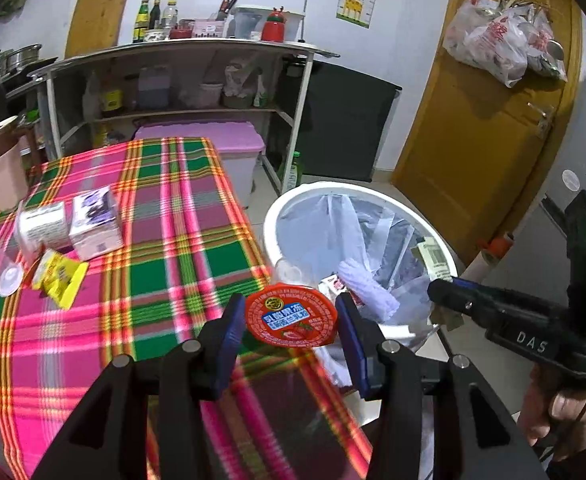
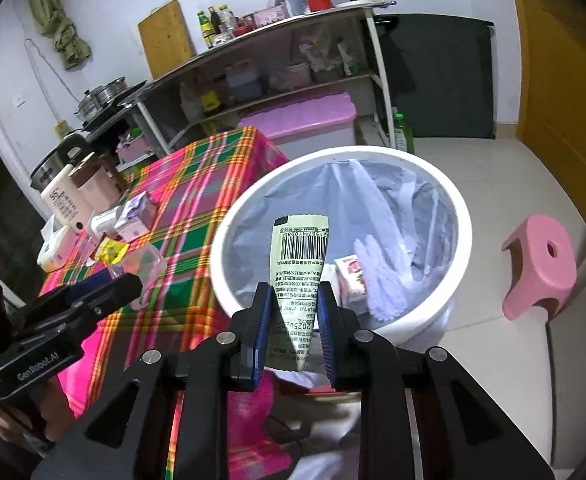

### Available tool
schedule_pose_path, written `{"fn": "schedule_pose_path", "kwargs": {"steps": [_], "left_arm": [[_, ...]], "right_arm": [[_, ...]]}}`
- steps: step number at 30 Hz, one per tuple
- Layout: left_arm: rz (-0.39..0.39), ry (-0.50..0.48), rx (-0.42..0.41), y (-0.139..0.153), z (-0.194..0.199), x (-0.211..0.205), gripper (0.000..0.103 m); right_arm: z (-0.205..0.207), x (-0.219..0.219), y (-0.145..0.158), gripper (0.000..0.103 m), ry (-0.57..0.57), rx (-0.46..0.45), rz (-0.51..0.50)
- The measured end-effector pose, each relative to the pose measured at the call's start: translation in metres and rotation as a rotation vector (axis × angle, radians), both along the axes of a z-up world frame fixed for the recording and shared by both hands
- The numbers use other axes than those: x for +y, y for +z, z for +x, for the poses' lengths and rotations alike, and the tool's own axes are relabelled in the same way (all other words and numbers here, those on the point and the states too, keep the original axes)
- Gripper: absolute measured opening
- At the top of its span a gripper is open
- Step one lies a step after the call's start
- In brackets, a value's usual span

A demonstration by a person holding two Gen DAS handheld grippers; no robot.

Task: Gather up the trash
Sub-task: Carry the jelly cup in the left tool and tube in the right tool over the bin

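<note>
My left gripper (image 1: 290, 301) is shut on a clear jelly cup with a red printed lid (image 1: 291, 316), held over the table's edge just beside the white bin (image 1: 277, 208). The same cup (image 2: 151, 266) shows in the right wrist view. My right gripper (image 2: 294, 290) is shut on a pale green packet with a barcode (image 2: 299, 256), which stands upright above the bin's near rim (image 2: 223, 280). The bin has a clear liner with a white glove (image 2: 381, 280) and a small carton (image 2: 351, 276) inside.
On the plaid tablecloth (image 1: 165, 272) lie two small cartons (image 1: 93, 222), a yellow wrapper (image 1: 59, 278) and a clear lid (image 1: 9, 278). A pink stool (image 2: 541, 264) stands right of the bin. Shelves and a pink-lidded box (image 1: 213, 140) lie behind.
</note>
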State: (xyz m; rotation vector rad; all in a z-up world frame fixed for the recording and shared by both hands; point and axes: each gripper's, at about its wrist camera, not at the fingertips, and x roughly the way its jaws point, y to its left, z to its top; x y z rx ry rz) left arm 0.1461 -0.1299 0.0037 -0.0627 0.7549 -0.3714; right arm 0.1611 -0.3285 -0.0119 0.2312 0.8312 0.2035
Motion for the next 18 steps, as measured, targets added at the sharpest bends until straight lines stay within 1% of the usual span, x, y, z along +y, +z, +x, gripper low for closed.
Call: {"fn": "schedule_pose_path", "kwargs": {"steps": [5,18], "left_arm": [[-0.008,-0.033,-0.001,-0.001,0.012,-0.013,0.048],[-0.018,-0.091,0.048,-0.017,0.037,-0.036,0.048]], "right_arm": [[0.008,-0.009,-0.005,0.024,-0.016,0.015,-0.008],[0.027,-0.021,-0.023,0.024,-0.033,0.067,-0.027]]}}
